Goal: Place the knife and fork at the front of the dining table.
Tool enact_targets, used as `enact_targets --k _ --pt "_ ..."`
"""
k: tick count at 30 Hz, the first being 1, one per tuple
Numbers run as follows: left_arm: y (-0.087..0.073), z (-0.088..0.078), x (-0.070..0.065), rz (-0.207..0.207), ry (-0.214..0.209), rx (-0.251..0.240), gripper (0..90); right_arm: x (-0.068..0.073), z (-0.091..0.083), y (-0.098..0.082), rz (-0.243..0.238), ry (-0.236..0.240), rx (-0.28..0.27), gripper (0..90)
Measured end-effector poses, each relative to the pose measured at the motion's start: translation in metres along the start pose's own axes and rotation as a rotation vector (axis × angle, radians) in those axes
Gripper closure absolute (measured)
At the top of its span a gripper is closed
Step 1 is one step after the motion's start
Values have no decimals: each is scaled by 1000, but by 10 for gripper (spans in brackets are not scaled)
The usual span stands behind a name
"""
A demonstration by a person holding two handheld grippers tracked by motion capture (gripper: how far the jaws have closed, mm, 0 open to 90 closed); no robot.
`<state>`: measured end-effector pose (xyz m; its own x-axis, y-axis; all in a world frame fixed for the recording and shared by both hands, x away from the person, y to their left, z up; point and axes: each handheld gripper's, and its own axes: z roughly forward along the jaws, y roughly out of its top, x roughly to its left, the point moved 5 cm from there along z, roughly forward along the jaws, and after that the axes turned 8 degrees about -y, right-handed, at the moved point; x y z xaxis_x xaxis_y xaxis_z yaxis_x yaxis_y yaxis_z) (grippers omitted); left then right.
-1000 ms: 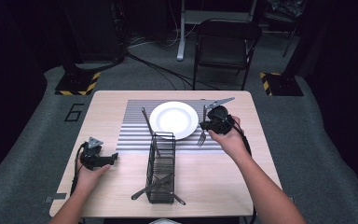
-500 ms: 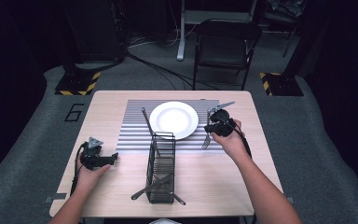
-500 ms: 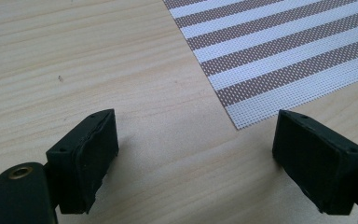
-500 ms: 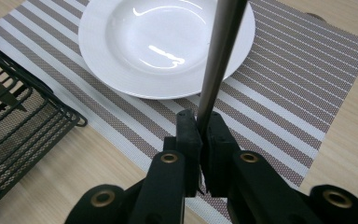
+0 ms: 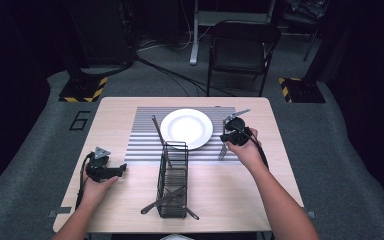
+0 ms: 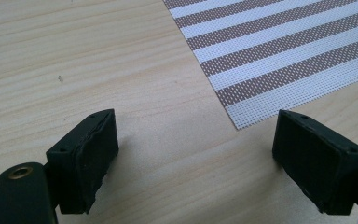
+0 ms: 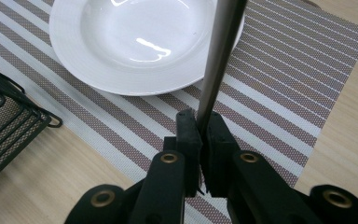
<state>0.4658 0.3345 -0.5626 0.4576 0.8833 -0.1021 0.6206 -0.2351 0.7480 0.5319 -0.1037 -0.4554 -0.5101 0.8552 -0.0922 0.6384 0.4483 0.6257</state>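
My right gripper [image 5: 229,140] [image 7: 199,123] is shut on a slim metal utensil [image 5: 236,116] [image 7: 219,51]. It hovers low over the striped placemat [image 5: 145,135] [image 7: 284,70], just right of the white plate [image 5: 186,128] [image 7: 140,42]. The utensil's handle slants up past the jaws and its lower end points at the mat. At the table's left, my left gripper [image 5: 121,169] [image 6: 196,154] rests open on the wood, nothing between its pads, near the placemat's [image 6: 284,56] corner.
A black wire caddy [image 5: 172,180] [image 7: 9,126] stands in front of the plate, with cutlery lying through its near end and one long utensil [image 5: 157,131] leaning out at the back. A folding chair [image 5: 242,50] stands beyond the table's far edge.
The right gripper has sunk toward the placemat with the utensil, drifting slightly right of the plate. The left gripper has stayed where it was.
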Motion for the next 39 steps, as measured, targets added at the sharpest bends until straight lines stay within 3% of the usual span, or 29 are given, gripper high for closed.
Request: enact_targets --k 14,21,27,39 --pt "0 0 0 0 0 1 142 -9 18 3 73 -3 -22 862" --pt "0 0 0 0 0 1 142 -19 28 4 141 3 -22 855" --pt "0 0 0 -1 0 0 142 -28 39 3 239 6 -10 849" --pt "0 0 0 0 0 0 142 -42 61 2 338 22 10 848"
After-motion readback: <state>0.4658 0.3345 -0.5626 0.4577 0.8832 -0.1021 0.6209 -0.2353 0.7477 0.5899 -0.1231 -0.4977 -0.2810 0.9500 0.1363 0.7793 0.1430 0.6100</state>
